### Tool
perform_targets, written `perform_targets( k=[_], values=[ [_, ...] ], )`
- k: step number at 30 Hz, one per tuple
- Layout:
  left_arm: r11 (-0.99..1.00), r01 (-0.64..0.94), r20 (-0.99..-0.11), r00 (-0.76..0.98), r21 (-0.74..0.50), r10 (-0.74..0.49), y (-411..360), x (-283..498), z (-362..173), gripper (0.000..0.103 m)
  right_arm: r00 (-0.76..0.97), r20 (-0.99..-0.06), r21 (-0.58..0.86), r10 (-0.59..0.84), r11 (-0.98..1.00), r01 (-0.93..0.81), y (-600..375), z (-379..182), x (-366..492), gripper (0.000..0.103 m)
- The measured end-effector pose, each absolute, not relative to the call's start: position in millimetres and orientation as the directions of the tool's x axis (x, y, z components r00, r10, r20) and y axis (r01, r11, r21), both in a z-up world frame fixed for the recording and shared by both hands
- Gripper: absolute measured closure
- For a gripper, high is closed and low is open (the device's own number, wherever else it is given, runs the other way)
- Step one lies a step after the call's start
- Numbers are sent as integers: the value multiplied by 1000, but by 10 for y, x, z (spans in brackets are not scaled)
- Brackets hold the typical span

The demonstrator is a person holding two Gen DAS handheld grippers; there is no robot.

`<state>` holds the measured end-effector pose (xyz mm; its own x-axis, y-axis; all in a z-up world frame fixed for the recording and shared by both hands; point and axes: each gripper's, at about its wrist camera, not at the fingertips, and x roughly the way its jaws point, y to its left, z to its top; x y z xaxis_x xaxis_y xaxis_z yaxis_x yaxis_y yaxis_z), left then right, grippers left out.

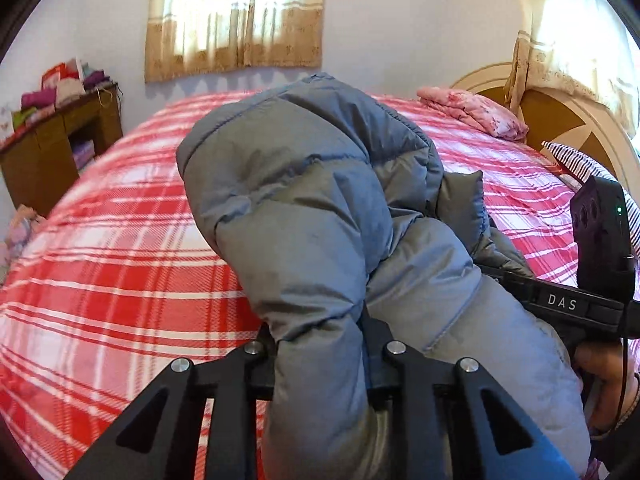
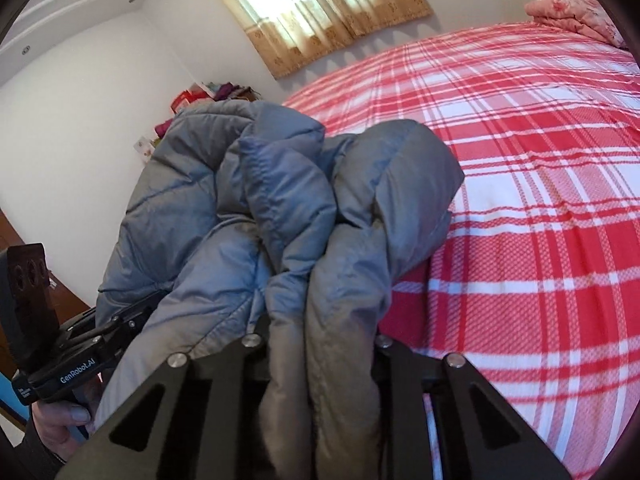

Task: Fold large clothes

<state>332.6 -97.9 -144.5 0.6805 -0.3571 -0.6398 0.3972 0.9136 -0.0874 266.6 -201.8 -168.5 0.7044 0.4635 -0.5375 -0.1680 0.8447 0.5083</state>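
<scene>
A grey-blue puffer jacket (image 1: pixel 320 208) hangs bunched between both grippers above the bed; it also fills the middle of the right wrist view (image 2: pixel 280 208). My left gripper (image 1: pixel 320 360) is shut on a thick fold of the jacket, and its fingertips are hidden by the fabric. My right gripper (image 2: pixel 320 356) is shut on another fold of the same jacket. The right gripper's body shows at the right edge of the left wrist view (image 1: pixel 560 304). The left gripper's body shows at the lower left of the right wrist view (image 2: pixel 76 372).
A bed with a red and white plaid cover (image 1: pixel 120 280) lies below the jacket. A folded pink blanket (image 1: pixel 476 114) and a striped pillow (image 1: pixel 576 164) sit near the headboard. A wooden cabinet (image 1: pixel 60 148) with stacked cloths stands at the left wall.
</scene>
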Motion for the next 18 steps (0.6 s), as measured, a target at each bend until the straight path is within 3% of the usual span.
perform_targets(
  k=[18],
  values=[
    [965, 260, -508, 828, -29, -238, -227, 2925, -801, 80, 667, -412, 489, 621, 768, -413, -1048, -951, 2770, 82]
  ],
)
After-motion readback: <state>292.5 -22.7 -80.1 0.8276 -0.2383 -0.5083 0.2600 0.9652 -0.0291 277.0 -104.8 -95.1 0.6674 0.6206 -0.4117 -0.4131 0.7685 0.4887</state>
